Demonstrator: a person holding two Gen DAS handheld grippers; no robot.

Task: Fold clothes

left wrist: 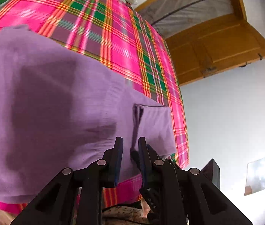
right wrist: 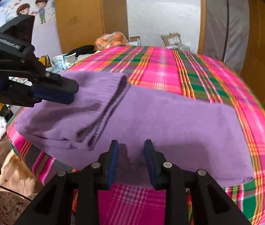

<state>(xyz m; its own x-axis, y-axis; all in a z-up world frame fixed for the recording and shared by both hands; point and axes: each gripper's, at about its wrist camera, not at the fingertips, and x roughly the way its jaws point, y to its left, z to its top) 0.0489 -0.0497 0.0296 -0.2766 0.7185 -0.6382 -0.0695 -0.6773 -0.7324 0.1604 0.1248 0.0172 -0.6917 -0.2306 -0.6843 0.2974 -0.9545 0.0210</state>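
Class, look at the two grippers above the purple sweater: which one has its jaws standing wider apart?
The right gripper: in its own wrist view a clear gap of purple sweater shows between its blue pads. The left gripper shows only a narrow slit.

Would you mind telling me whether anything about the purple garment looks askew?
The purple sweater is uneven: its ribbed end lies doubled over diagonally, with creases, near the plaid cloth's left edge.

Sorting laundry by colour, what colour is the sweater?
Purple sweater, plain, no pattern; it shows best in the right wrist view.
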